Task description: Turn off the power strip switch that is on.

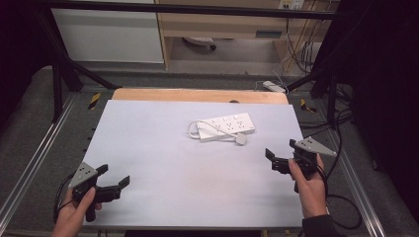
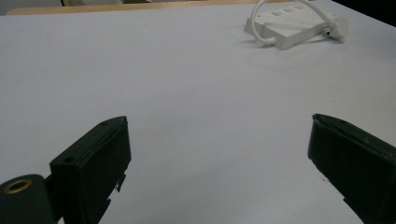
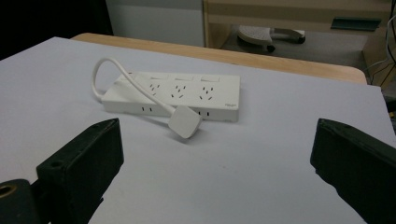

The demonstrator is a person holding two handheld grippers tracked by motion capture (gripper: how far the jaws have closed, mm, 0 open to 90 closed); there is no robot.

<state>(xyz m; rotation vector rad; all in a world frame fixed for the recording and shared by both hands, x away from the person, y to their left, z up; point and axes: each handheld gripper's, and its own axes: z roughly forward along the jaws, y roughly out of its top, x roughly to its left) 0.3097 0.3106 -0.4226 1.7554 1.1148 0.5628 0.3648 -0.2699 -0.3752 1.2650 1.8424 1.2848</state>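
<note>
On the pale desk (image 1: 163, 168), towards its far half and right of centre, a white power strip (image 1: 226, 127) is laid flat with its sockets facing up. Its short white cable (image 3: 122, 77) is looped out from the left end and brought back across the front edge, and the white plug (image 3: 185, 122) is rested on the desk just in front of the strip, touching or nearly touching its side. The left gripper (image 1: 114, 177) is held in the person's left hand (image 1: 75, 211) near the near-left corner of the desk, well apart from the strip; its jaws are spread wide and nothing is gripped between them. The right gripper (image 1: 281, 152) is held in the right hand (image 1: 310, 183) at the right edge of the desk, nearer the strip, with its jaws likewise spread wide and empty. In the right gripper view the strip and plug are framed between the two black jaws. A wooden edge (image 1: 197, 95) is seen beyond the far side of the desk.
</note>
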